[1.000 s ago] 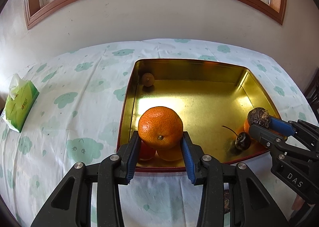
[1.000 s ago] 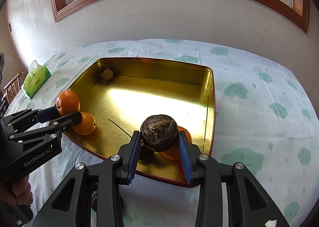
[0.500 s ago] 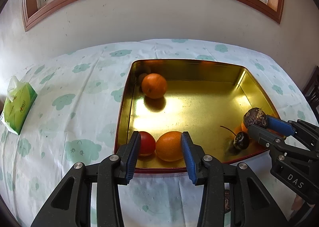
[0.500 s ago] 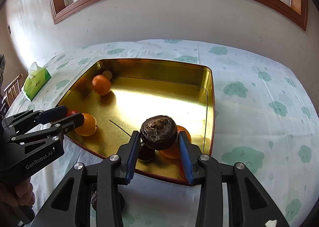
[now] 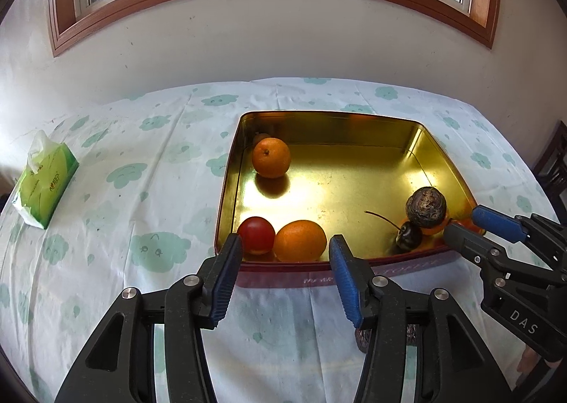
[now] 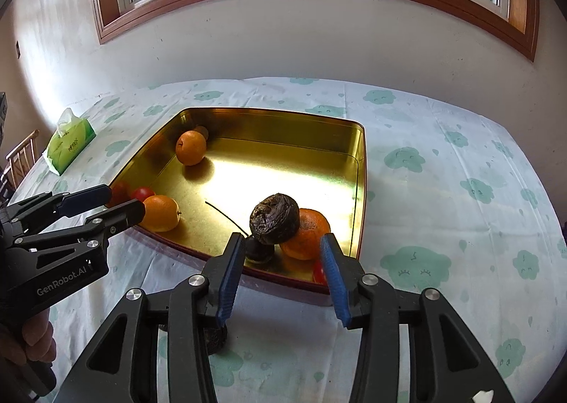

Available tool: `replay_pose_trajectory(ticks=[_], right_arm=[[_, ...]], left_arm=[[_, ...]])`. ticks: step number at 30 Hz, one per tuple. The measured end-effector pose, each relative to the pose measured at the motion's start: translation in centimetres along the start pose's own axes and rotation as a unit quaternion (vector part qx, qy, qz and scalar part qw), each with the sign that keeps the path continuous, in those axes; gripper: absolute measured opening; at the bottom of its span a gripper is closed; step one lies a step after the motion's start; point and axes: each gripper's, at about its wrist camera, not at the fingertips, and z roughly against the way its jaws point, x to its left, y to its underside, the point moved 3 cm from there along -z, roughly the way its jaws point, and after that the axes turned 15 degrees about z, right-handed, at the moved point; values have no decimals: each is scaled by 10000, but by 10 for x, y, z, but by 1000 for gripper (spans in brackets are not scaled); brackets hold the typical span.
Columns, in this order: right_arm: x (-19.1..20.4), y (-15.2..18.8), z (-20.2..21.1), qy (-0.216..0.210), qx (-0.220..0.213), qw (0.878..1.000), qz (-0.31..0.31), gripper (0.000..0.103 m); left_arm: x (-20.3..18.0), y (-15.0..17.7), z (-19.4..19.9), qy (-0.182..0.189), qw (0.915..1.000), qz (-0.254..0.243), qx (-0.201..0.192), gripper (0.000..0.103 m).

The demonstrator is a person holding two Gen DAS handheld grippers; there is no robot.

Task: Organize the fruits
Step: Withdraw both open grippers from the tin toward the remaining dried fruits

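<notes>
A gold tin tray (image 5: 354,176) (image 6: 283,140) lies on the clouded tablecloth. In it, an orange (image 5: 271,157) (image 6: 190,147) rests near the far left corner beside a small brown fruit (image 6: 202,132). A red tomato (image 5: 256,235) and a second orange (image 5: 300,240) (image 6: 161,212) sit at the near left edge. A dark wrinkled fruit (image 5: 424,208) (image 6: 274,218) rests on a cherry (image 5: 408,235) and an orange (image 6: 310,233) at the near right. My left gripper (image 5: 285,263) (image 6: 120,206) is open and empty. My right gripper (image 6: 283,263) (image 5: 471,222) is open and empty.
A green tissue pack (image 5: 44,178) (image 6: 69,146) lies at the table's left. A dark fruit (image 6: 212,339) (image 5: 386,334) sits on the cloth under the grippers. A wall with a wood-framed window is behind. A chair (image 6: 17,162) stands at the left.
My left gripper let go of the orange, which rolled to the tray's far left corner. My right gripper opened and released the dark wrinkled fruit onto the near right pile. Both grippers drew back.
</notes>
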Motion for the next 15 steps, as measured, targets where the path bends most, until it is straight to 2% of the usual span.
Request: replay_pose_trajectory(ticks=[6, 15], right_arm=[[5, 26, 23, 34, 23, 10000, -59, 42], [29, 74, 29, -131, 366, 9992, 27, 42]], left_arm=[[9, 26, 21, -11, 10000, 63, 16, 52], [31, 79, 26, -184, 9993, 110, 302, 52]])
